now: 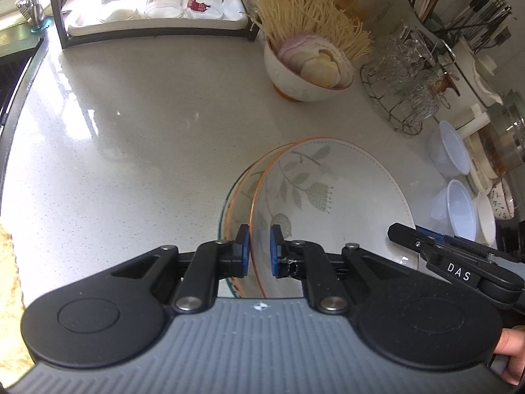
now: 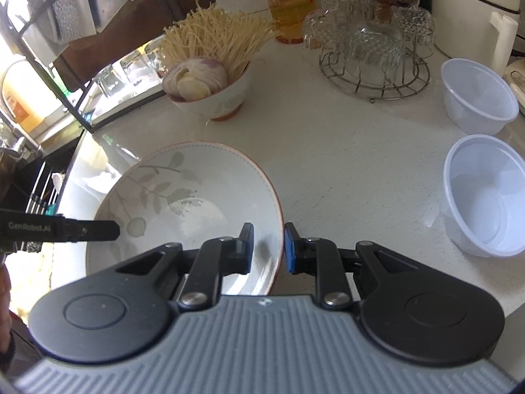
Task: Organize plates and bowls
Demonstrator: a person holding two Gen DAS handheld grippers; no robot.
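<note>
A white bowl with a leaf pattern and an orange rim (image 1: 328,197) sits low over the pale countertop (image 1: 131,147). My left gripper (image 1: 259,246) is shut on its left rim, one blue pad outside and one inside. A second curved edge shows just left of that rim; I cannot tell whether it is the bowl's outer wall or another dish beneath. In the right wrist view the same bowl (image 2: 197,197) has my right gripper (image 2: 267,246) shut on its right rim. Each gripper shows in the other's view: the right gripper (image 1: 403,233), the left gripper (image 2: 111,229).
A small bowl of sliced onion and enoki mushrooms (image 2: 210,92) stands behind. A wire rack of glass cups (image 2: 370,49) and two clear plastic bowls (image 2: 479,98) (image 2: 485,197) sit to the right. A dark rack with upturned glasses (image 1: 157,0) is at the back left, beside the sink (image 1: 13,65).
</note>
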